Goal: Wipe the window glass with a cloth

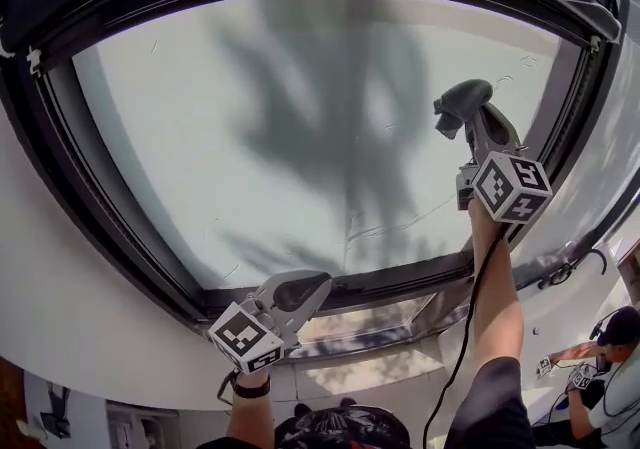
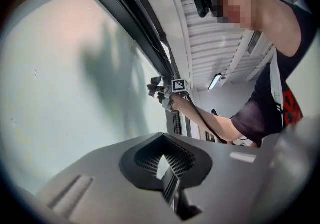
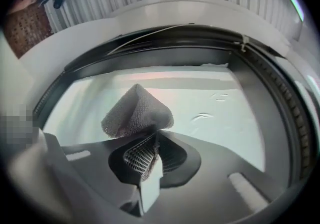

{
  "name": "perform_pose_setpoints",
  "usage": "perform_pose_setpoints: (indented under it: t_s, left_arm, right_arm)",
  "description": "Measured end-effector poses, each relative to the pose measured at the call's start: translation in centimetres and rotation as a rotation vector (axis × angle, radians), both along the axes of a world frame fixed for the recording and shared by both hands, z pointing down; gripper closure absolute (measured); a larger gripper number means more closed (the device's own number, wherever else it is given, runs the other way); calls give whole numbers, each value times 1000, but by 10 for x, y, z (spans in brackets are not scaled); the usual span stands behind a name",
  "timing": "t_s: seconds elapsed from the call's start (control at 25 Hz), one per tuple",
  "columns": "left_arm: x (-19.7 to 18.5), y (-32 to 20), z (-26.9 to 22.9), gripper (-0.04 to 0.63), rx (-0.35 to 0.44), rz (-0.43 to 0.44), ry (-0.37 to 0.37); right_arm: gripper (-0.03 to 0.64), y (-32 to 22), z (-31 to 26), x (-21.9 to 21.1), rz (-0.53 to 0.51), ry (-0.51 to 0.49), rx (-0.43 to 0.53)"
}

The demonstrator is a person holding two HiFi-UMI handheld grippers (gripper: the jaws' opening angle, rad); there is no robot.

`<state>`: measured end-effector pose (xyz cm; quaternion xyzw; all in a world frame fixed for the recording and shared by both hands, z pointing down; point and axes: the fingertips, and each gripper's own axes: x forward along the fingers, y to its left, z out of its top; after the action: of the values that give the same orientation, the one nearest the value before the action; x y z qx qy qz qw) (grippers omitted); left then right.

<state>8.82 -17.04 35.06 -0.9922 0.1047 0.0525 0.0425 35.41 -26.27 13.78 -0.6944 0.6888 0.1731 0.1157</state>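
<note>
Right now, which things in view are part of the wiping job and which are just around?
In the job: window glass, grey cloth, right gripper shut on it.
Just around: left gripper, shut and empty; another person at lower right; ceiling light.

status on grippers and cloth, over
Right gripper shut on grey cloth, held up at window glass, contact unclear. Left gripper shut, empty, low by lower frame. Nothing blocking the glass.

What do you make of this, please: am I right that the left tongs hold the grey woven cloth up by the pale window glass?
Not quite: the right tongs hold the grey woven cloth up by the pale window glass, as the right gripper view shows. The left tongs are shut on nothing.
</note>
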Motion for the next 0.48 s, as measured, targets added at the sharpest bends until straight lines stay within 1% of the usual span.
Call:
perform_pose_setpoints:
  t_s: [0.08, 0.16, 0.24, 0.28, 0.4, 0.48]
  left_arm:
    - [7, 1, -2, 592, -1, 5, 4]
    - [13, 1, -3, 592, -1, 7, 2]
    - [19, 2, -3, 592, -2, 15, -6]
    - [22, 2, -3, 592, 0, 19, -11]
    - [26, 0, -1, 592, 8, 17, -20]
    - [24, -4, -3, 592, 7, -2, -22]
  right_arm:
    - [601, 6, 0, 51, 90, -38, -21]
    - [601, 14, 3, 99, 151, -111, -39]
    - [601, 23, 5, 137, 195, -186, -43]
    - [601, 28, 6, 150, 215, -209, -40]
    - [601, 31, 7, 166, 253, -219, -36]
    - [601, 25, 8, 157, 244, -201, -33]
